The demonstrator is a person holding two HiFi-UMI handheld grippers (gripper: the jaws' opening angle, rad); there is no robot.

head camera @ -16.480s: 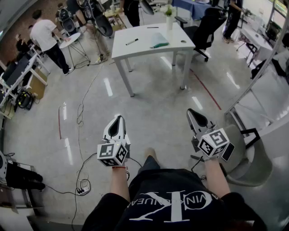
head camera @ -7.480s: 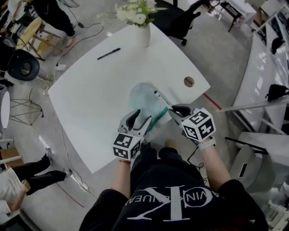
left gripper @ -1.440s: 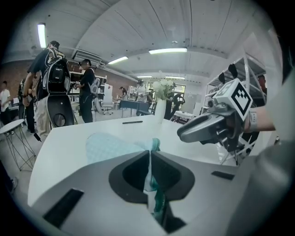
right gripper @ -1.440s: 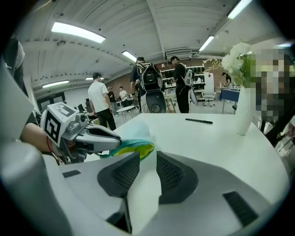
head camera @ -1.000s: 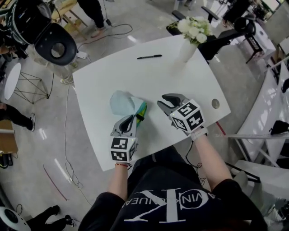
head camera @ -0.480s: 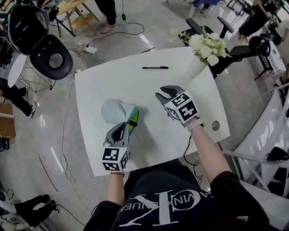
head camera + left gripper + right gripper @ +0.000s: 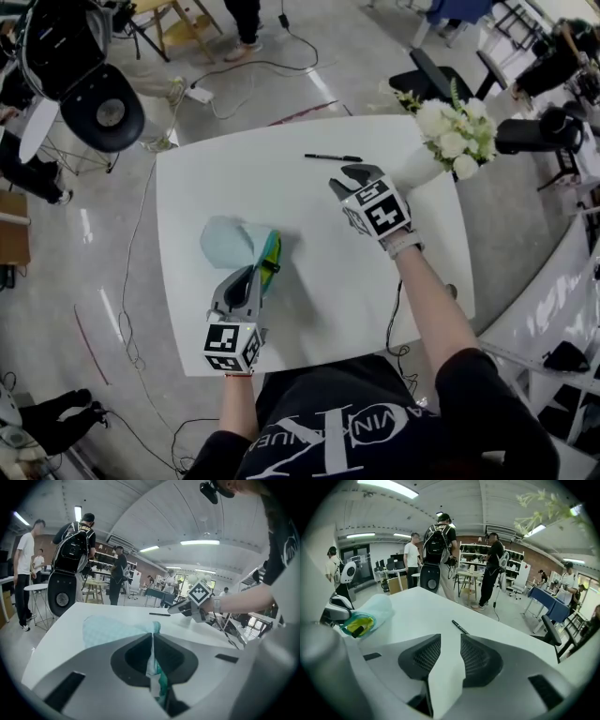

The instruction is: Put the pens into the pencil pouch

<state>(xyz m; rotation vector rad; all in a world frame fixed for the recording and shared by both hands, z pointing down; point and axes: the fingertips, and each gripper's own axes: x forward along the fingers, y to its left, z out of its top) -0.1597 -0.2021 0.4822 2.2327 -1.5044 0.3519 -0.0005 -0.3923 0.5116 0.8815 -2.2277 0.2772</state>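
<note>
Since the frame a second before, the right gripper (image 7: pixel 356 174) had travelled from beside the pouch (image 7: pixel 228 243) out across the desk (image 7: pixel 375 281) toward its far side, the right arm now stretched well forward with the wrist tilted down. Its jaws had just been opening and stood apart, with only bare desk showing between them; the loose black pen (image 7: pixel 333 157) lay just beyond the tips, untouched, and in the right gripper view that pen (image 7: pixel 460 627) sat ahead of the gap, slightly to its right. A vase (image 7: pixel 417 167) of white flowers stood just to the right of that gripper. The left forearm reached out from the near edge of the desk, and the left gripper (image 7: pixel 246 278) pointed slightly downward at the pouch's mouth. Its jaws were pressed together on the pouch's green rim, the fabric pinched flat between them in the left gripper view. The pouch lay on the desk's left half, its pale body stretching away from the left gripper, its mouth held open and showing a yellow-green lining with a dark pen end (image 7: pixel 358 631) inside.
</note>
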